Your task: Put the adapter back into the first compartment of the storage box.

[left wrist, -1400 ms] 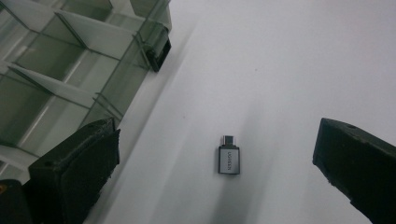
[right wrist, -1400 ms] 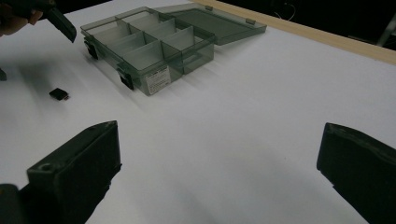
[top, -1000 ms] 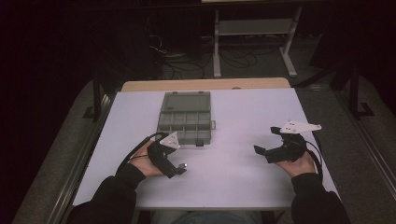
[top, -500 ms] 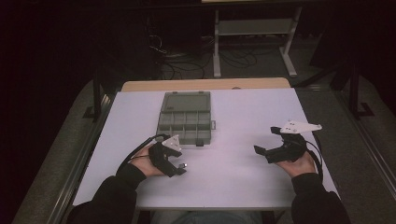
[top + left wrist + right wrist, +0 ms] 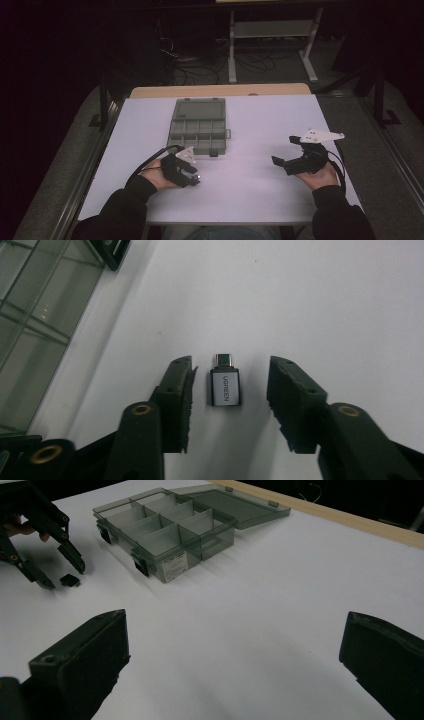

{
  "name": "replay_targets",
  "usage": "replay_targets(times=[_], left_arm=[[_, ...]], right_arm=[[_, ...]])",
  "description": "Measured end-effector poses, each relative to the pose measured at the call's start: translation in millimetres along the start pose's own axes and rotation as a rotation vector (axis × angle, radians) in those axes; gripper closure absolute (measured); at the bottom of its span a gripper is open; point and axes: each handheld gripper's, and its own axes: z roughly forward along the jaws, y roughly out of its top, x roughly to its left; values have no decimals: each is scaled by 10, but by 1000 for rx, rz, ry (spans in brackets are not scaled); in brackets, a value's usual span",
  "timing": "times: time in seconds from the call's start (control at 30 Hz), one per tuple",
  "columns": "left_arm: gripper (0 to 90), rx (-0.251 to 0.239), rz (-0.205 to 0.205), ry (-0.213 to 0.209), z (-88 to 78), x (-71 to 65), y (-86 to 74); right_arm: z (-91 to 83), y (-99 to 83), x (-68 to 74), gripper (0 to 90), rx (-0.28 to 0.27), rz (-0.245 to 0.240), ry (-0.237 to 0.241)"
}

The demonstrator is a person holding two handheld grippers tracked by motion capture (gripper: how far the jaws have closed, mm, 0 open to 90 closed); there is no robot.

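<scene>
Closing left gripper [image 5: 227, 405] around small adapter [image 5: 224, 386] on white table [image 5: 260, 125]; jaws have just been narrowing, pads not yet touching it, gap either side. Adapter sits between my jaws, long axis along them, plug end pointing away. Right gripper [image 5: 232, 672] wide open, empty, well apart. Count: one adapter, one organizer box [image 5: 197, 127], lid open.

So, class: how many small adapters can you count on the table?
1. The small adapter lies on the white table between the left gripper jaws, near the open organizer box; more could be hidden.
</scene>
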Motion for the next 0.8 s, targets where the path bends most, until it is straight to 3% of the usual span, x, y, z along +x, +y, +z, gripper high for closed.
replay_targets(times=[0.53,0.8], left_arm=[[755,-26,-31,-4,-11,54,-39],[758,-36,-50,-9,-37,75,-54]], right_arm=[[7,-1,-1,0,3,-2,5],[-2,0,1,0,4,-1,-2]])
